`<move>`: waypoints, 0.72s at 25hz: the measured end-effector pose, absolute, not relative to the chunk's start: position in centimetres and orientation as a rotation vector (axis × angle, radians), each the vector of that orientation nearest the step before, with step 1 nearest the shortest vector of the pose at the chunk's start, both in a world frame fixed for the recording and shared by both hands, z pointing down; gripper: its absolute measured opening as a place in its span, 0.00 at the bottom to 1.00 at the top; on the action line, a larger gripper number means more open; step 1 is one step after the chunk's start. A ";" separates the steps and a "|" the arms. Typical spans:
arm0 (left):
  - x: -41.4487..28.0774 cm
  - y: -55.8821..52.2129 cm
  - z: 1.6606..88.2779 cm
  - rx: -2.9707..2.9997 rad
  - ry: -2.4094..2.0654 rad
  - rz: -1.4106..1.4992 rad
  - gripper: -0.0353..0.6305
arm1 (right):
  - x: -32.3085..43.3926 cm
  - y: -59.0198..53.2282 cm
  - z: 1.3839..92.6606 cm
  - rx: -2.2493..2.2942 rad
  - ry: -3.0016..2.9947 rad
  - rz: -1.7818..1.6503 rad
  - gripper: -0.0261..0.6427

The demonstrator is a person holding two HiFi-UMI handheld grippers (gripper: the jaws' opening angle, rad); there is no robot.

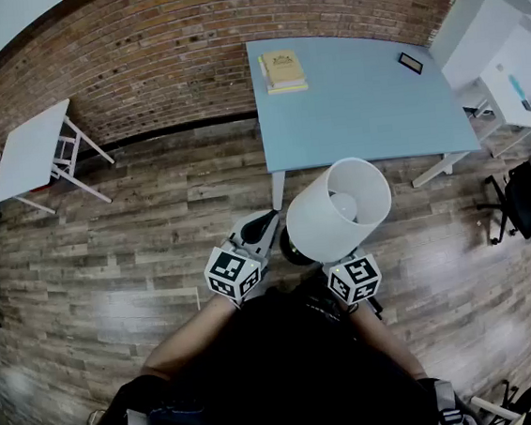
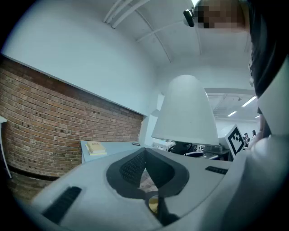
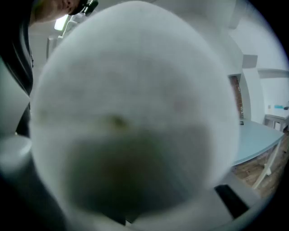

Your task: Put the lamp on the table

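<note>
The lamp, with a white drum shade (image 1: 336, 211) and a dark base (image 1: 293, 248), hangs above the wood floor just short of the light-blue table (image 1: 368, 111). My right gripper (image 1: 332, 264) sits under the shade, its jaws hidden; the blurred shade (image 3: 131, 113) fills the right gripper view, and the gripper appears shut on the lamp. My left gripper (image 1: 263, 222) is just left of the lamp's base. Its jaws (image 2: 145, 159) are shut with nothing between them, and the shade (image 2: 186, 113) rises to their right.
A yellowish book (image 1: 283, 70) and a small dark device (image 1: 410, 62) lie on the blue table. A white folding table (image 1: 28, 152) stands far left by the brick wall. Black office chairs (image 1: 528, 193) and a white desk (image 1: 507, 87) are on the right.
</note>
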State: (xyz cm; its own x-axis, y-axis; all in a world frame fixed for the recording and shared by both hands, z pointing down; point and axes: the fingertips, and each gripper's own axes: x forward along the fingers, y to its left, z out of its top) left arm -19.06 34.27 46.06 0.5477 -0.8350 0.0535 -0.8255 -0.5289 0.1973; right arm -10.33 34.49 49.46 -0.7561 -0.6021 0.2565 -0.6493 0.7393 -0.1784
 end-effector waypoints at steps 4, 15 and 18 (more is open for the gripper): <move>-18.9 33.3 46.1 2.583 -1.405 -0.072 0.07 | -9.9 33.6 49.4 1.008 -2.759 0.385 0.20; -15.2 29.2 46.7 2.591 -1.368 -0.052 0.07 | -5.7 30.2 49.4 1.032 -2.761 0.395 0.21; -13.2 27.0 46.9 2.601 -1.359 -0.047 0.07 | -4.0 28.5 49.6 1.029 -2.765 0.374 0.20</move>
State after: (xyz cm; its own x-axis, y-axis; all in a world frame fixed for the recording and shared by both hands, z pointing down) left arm -13.24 27.04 46.88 0.5750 -0.8154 0.0672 -0.8088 -0.5542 0.1965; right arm -3.97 28.49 49.56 -0.7482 -0.6178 0.2418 -0.6599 0.7308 -0.1747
